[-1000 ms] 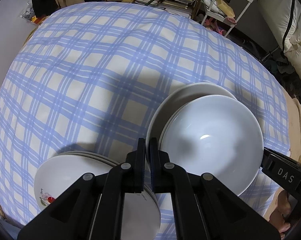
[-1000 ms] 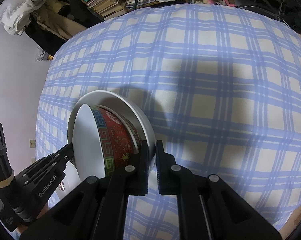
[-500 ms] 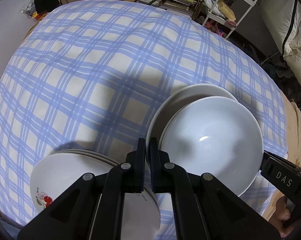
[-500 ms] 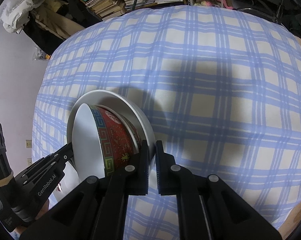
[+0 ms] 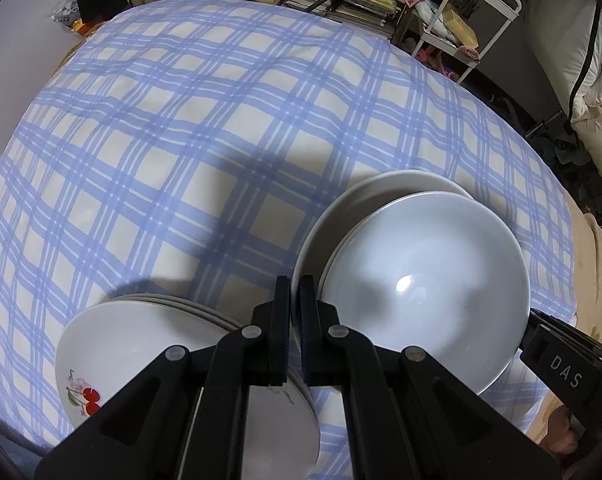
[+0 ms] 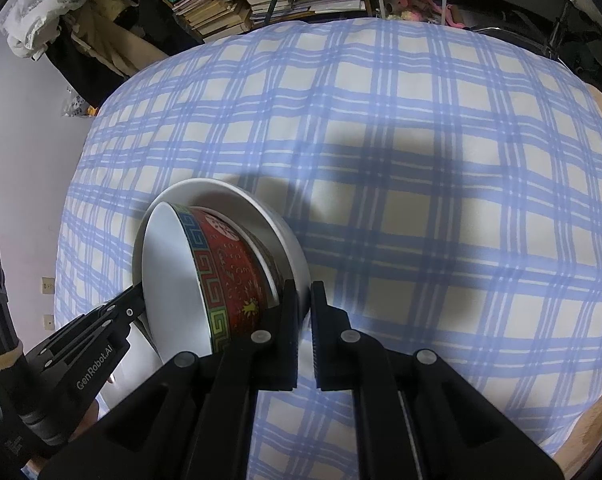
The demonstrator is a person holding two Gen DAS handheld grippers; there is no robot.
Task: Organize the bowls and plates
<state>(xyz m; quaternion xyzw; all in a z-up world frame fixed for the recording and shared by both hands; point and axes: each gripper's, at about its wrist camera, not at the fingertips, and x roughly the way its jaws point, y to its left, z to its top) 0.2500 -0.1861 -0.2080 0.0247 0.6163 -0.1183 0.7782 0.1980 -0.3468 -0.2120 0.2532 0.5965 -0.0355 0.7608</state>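
- Blue-and-cream checked cloth (image 5: pixel 181 128) covers the whole table, books heaped beyond its far edge.
- Nearest, left gripper (image 5: pixel 295 312) is clenched on the rim of a wide white plate (image 5: pixel 341 216); right gripper (image 6: pixel 305 320) pinches its opposite rim.
- Red patterned porcelain bowl (image 6: pixel 229 272) rides tilted on that plate.
- Near left, cherry-printed white plates (image 5: pixel 141 352) sit stacked.
- Risk: uneven lifting could slide the bowl off.

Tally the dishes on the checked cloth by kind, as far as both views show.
red bowl: 1
white plate under it: 1
cherry plate: 1
lower plates beneath the cherry one: at least 2
Total: at least 5
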